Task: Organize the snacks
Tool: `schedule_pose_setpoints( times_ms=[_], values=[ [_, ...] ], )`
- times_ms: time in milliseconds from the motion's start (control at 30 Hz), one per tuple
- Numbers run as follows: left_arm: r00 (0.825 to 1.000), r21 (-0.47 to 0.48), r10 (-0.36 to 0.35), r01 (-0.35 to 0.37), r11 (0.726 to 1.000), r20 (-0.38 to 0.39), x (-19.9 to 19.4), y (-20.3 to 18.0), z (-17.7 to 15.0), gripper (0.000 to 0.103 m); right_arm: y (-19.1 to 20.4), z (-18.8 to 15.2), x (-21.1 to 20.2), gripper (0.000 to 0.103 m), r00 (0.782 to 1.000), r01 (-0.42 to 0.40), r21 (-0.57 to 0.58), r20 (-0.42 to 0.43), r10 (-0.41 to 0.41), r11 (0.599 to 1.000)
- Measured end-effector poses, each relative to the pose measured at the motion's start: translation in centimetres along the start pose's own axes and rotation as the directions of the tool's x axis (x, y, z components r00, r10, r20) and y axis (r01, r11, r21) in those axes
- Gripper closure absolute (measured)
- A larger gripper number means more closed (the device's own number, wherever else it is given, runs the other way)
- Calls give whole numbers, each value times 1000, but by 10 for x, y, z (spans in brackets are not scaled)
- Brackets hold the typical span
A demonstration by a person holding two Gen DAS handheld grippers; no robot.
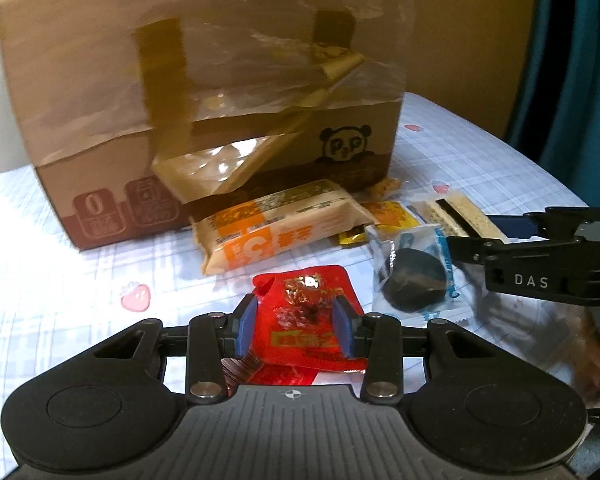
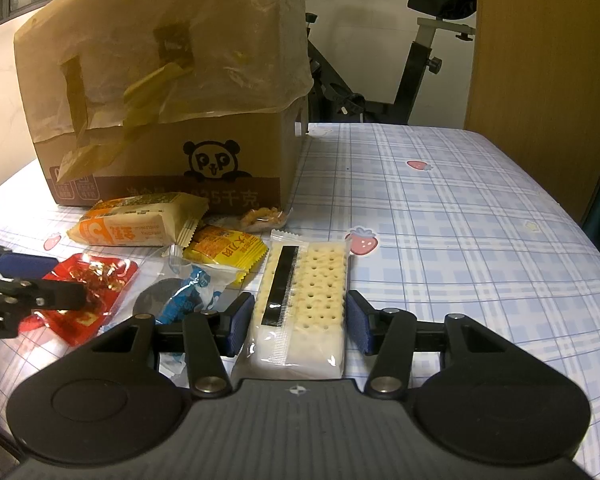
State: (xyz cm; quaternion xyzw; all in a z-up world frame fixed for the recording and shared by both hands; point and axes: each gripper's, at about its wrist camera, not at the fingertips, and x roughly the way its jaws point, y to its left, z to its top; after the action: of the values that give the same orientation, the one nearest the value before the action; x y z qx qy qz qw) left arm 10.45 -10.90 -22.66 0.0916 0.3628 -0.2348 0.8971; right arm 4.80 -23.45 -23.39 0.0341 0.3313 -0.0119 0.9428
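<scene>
1. The red snack packet point(image 1: 306, 316) lies flat on the table between the blue pads of the left gripper point(image 1: 296, 330); both pads meet its side edges, so the jaws are clenched on it.
2. The clear-wrapped cracker pack point(image 2: 304, 300) sits lengthwise between the jaws of the right gripper point(image 2: 298, 322). The left pad touches its edge; the right pad stands just beside the other edge with a thin gap, so whether it is gripped I cannot tell.
3. Just left of the right jaws lies a dark round cookie in a blue-and-clear wrapper point(image 2: 180, 300), its edge against the left finger.
4. Ahead of both jaws lie a yellow sachet point(image 2: 226, 250) and an orange-and-cream snack bar pack point(image 1: 272, 226), crowded together.
5. Beyond them stands a cardboard box with a panda print point(image 2: 160, 120), draped in plastic film; it closes off the far side.
6. To the right of the right jaws the checked tablecloth with strawberries point(image 2: 460, 240) lies bare up to the table's edge.
</scene>
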Motion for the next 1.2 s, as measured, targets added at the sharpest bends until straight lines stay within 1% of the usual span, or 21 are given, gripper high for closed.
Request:
schedule_pose_setpoints(
  times_ms=[100, 233, 267, 333, 400, 500, 633, 667, 700, 767, 800, 833, 867, 933, 967, 1033, 1100, 1200],
  values=[
    [1000, 15, -24, 24, 1000, 4, 0, -5, 2, 59, -1, 0, 0, 50, 1000, -1, 2, 1, 1, 1000],
    [1000, 26, -24, 24, 999, 4, -1, -7, -1, 59, -2, -1, 0, 50, 1000, -4, 4, 3, 4, 1000],
    [1000, 26, -21, 21, 999, 4, -1, -7, -2, 58, -1, -1, 0, 50, 1000, -4, 4, 3, 4, 1000],
    [1000, 41, -12, 12, 999, -4, 1, -9, -2, 48, -2, 0, 1, 50, 1000, -10, 5, 2, 10, 1000],
    [1000, 71, -11, 11, 997, -4, 3, -13, -3, 44, -2, 0, 1, 50, 1000, -10, 4, 2, 10, 1000],
    [1000, 116, -8, 9, 993, -8, 11, -21, -1, 40, -2, 0, 1, 50, 1000, -10, 4, 2, 10, 1000],
    [1000, 133, -18, 18, 991, 1, 17, -21, 0, 38, -2, 0, 1, 50, 1000, -10, 4, 2, 10, 1000],
    [1000, 132, -23, 22, 991, 6, 18, -20, 0, 39, -2, 0, 1, 50, 1000, -10, 4, 2, 10, 1000],
    [1000, 128, -27, 26, 991, 9, 18, -19, 0, 43, -2, 0, 1, 50, 1000, -10, 4, 2, 10, 1000],
    [1000, 131, -24, 22, 991, 17, 15, -18, -2, 47, -2, 0, 0, 50, 1000, -10, 4, 3, 10, 1000],
    [1000, 133, -18, 15, 991, 21, 15, -17, -2, 52, -2, 0, 1, 50, 1000, -10, 4, 3, 10, 1000],
    [1000, 129, -13, 9, 992, 24, 14, -15, -2, 55, -2, 0, 1, 50, 1000, -10, 4, 3, 10, 1000],
    [1000, 114, -11, 8, 993, 26, 13, -12, -3, 57, -2, 0, 0, 50, 1000, -10, 4, 3, 10, 1000],
    [1000, 75, -11, 9, 997, 28, 10, -4, -2, 67, -2, 0, 0, 50, 1000, -10, 4, 3, 10, 1000],
    [999, 58, -12, 10, 998, 31, 8, 0, -2, 68, -2, 0, 0, 50, 1000, -10, 4, 3, 10, 1000],
    [999, 29, 1, -2, 1000, 37, 4, 9, -2, 77, -2, 0, 1, 50, 1000, -10, 5, 3, 10, 1000],
    [998, 0, 27, -27, 1000, 50, -1, 17, -2, 80, -2, 0, 1, 50, 1000, -10, 4, 3, 10, 1000],
    [996, -33, 47, -45, 998, 75, -11, 27, 0, 86, -2, 0, 0, 50, 1000, -10, 4, 3, 10, 1000]
  ],
)
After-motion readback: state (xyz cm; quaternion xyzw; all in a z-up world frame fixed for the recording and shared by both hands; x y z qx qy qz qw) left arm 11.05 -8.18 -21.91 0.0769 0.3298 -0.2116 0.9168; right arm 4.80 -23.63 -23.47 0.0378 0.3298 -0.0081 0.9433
